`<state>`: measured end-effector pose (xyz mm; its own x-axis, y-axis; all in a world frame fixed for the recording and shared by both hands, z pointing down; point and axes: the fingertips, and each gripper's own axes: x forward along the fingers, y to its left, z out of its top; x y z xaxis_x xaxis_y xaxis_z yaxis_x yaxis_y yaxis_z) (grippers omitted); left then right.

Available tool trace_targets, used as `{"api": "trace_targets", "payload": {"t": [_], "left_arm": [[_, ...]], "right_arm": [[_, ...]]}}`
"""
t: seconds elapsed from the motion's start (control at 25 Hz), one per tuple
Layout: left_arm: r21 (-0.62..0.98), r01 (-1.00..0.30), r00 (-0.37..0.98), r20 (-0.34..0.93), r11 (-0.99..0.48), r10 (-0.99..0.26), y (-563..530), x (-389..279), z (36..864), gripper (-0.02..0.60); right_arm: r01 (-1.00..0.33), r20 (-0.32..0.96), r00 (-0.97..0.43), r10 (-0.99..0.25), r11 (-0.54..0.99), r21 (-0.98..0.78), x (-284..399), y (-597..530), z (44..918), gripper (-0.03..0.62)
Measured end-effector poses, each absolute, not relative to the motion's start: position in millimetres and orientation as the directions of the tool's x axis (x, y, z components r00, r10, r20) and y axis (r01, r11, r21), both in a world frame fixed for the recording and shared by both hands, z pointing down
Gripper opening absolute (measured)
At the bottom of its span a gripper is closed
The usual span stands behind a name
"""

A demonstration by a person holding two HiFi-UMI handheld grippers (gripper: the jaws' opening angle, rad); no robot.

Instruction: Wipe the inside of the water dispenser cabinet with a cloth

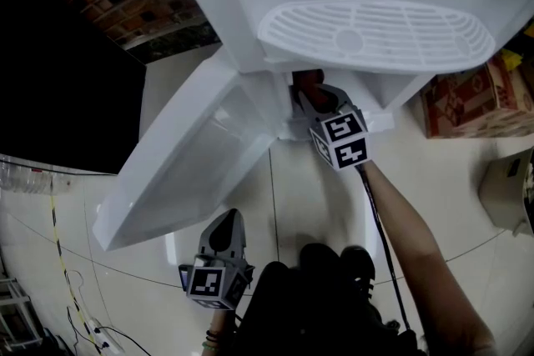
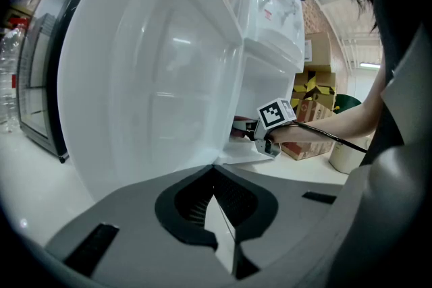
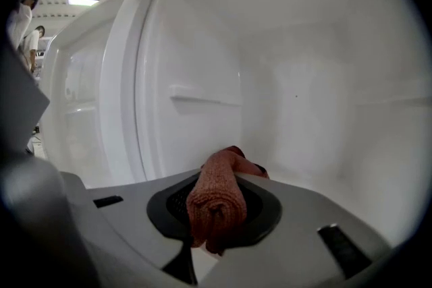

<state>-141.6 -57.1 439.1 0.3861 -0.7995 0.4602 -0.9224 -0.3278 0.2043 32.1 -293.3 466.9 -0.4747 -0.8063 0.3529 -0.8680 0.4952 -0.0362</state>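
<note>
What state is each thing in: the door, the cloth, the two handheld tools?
Cabinet door: swung open.
Right gripper: shut on the cloth, inside the cabinet.
Cloth: bunched, clamped between its fingers.
Left gripper: shut, empty, outside the cabinet.

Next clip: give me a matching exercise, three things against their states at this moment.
Things:
1. cloth
2. left gripper
3. cabinet door

States:
A. swung wide open
B. shut on nothing, held low outside the cabinet
C. clamped in the right gripper, inside the cabinet

Pairs: 1-C, 2-B, 3-A.
</note>
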Motion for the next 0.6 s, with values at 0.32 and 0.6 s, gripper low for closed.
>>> {"api": "trace_targets", "payload": {"t": [0.32, 0.6], "left_arm": [[0.193, -0.918, 0.396, 0.468, -0.346, -0.790, -54.9, -143.7, 445.3, -0.017], [0.184, -0.920, 0.391, 0.475, -0.346, -0.788, -53.1, -147.2, 447.5, -0.017]], "right_arm": [[-0.858, 0.241, -0.492, -0.837, 0.512, 0.027, 24.9, -300.0, 432.7, 0.078], [-0.939, 0.382, -0.306, -0.872, 0.344, 0.033, 77.9, -302.9, 480.7, 0.078]]}}
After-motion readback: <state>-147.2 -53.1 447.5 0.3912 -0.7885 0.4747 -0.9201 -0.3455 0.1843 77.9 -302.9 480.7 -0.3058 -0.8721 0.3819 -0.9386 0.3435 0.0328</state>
